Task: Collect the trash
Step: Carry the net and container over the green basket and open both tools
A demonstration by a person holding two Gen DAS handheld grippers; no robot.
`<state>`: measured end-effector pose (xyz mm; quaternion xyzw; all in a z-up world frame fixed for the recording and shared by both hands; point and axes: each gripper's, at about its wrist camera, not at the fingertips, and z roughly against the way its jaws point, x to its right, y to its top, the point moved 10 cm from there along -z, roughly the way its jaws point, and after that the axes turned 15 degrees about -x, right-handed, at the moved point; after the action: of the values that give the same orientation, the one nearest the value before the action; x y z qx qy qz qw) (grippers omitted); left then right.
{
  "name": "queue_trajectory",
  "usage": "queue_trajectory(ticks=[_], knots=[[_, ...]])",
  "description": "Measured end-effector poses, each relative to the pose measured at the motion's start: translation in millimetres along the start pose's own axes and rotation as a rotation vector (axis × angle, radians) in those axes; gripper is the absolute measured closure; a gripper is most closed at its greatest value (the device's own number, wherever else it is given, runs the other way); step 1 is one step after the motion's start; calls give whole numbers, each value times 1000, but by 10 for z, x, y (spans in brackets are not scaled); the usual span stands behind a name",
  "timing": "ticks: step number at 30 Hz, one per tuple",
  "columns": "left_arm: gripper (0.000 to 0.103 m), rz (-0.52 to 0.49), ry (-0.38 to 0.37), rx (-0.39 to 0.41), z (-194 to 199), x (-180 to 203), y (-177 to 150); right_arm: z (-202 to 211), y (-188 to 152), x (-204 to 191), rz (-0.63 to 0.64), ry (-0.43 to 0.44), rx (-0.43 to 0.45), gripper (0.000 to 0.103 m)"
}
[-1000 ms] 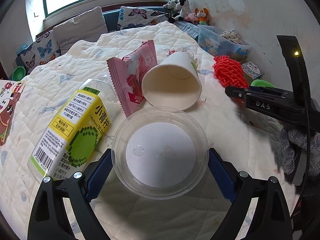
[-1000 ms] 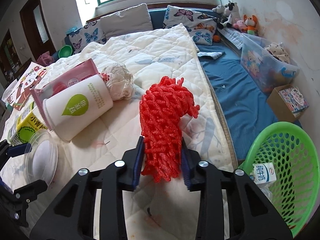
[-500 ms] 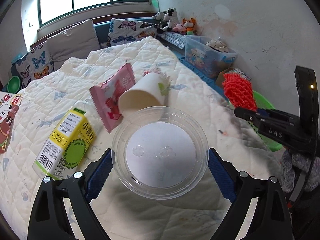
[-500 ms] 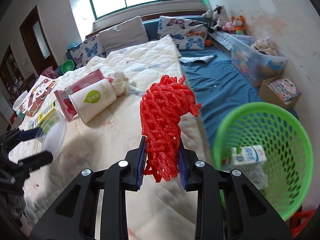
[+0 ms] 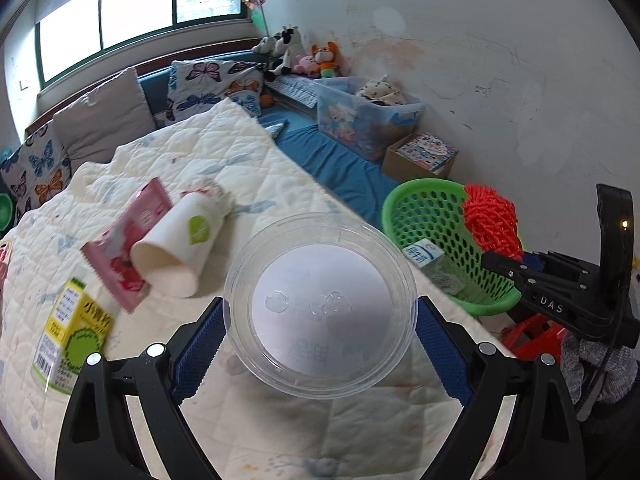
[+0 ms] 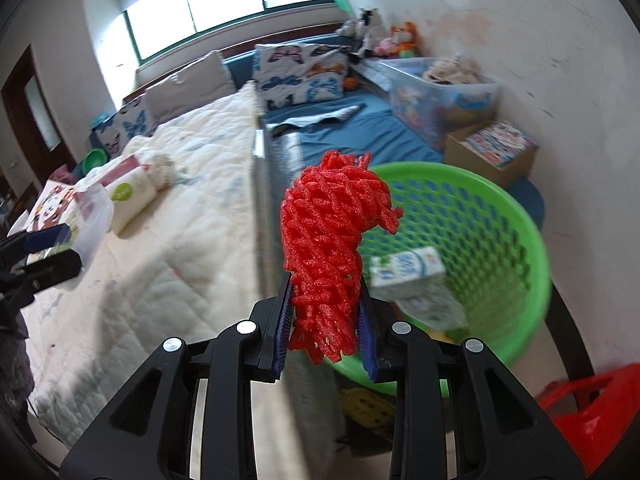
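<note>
left gripper [image 5: 320, 322]: jaws spread wide, blue pads pressed on both sides of the clear plastic lid [image 5: 320, 306]; grasping it, lid face toward the camera, held above the quilt [image 5: 224, 160].
clear plastic lid: sits right between the left fingers, rim touching both pads; round, see-through, white disc in the middle.
right gripper [image 6: 325, 330]: clenched on the red foam net [image 6: 328, 240]; net bunched between the pads and sticking up past the tips toward 12 o'clock.
red foam net: in the right wrist view it overlaps the left rim of the green basket [image 6: 516, 216]; whether it is over the opening or just beside it, cannot tell.
green basket: off the bed's right edge, at 2 o'clock from the left gripper; mesh wall, a small milk carton [image 6: 406, 270] lying inside, clear wrap under it.
right gripper from left view: at 3 o'clock, black body, red net at its tip against the basket's far rim.
paper cup [image 5: 178, 246]: on its side on the quilt, at 10 o'clock from the lid, mouth toward the camera.
pink wrapper [image 5: 128, 248]: touching the cup's left side, partly under it.
juice carton [image 5: 72, 332]: yellow-green, lying flat at 9 o'clock, near the left finger, apart from the wrapper.
red stool [image 6: 580, 412]: at 4 o'clock below the basket.
</note>
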<state>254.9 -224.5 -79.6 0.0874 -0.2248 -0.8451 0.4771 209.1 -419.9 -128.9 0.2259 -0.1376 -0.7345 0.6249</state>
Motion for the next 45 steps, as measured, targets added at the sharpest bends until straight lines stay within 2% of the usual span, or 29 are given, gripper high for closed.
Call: queue_trajectory(ticks=[7,9,10,12,14,15,21,29,35,45], knots=[[14,-36,-18,-9,-118,354,186,-10,-72,446,-62,-55,-13,71],[14,-44,-19,-13,-153,415,225,-35,-85,544,-76,-58,-18,64],[14,-50,-17,-14,-173,450,247,-39,-90,591,-85,-66,-15,57],[14,-58,-16,-19,-203,509,272,-42,-110,662,-98,-76,-13,54],[14,-69,-17,-24,-236,575,302,-35,-130,734,-119,-75,-10,45],[14,-74,-16,-25,-249,606,316,-27,-140,754,-125,-72,-8,44],[14,-104,-28,-35,-351,825,421,79,-217,841,-147,-67,6,42],[14,-128,-52,-76,-613,1157,544,229,-299,841,-132,-73,30,35],[13,-137,-76,-112,-820,1373,577,266,-365,857,-131,-66,37,33],[12,-114,-128,-167,-1071,1513,559,228,-447,894,-151,-55,25,33]])
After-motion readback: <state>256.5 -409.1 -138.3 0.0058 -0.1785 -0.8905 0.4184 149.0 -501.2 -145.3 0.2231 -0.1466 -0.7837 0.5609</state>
